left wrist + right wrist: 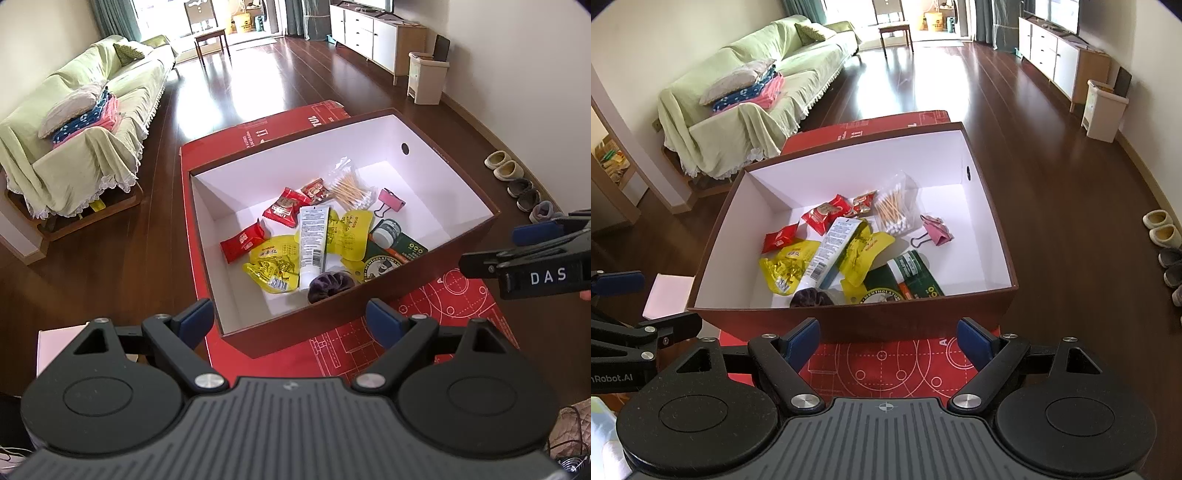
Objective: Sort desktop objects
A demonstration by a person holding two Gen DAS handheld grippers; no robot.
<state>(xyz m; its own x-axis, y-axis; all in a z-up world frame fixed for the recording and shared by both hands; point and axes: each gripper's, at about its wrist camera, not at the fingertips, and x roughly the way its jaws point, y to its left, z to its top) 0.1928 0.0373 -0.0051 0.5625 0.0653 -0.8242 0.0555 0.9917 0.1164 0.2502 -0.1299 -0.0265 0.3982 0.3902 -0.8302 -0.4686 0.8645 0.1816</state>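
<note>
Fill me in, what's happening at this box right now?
A person holds two grippers over an open box on a red mat. The left gripper and right gripper both hover at the near edge, jaws wide, holding nothing. Inside lie a white tube, red snack packets, yellow packets, cotton swabs, a pink binder clip and a green box.
</note>
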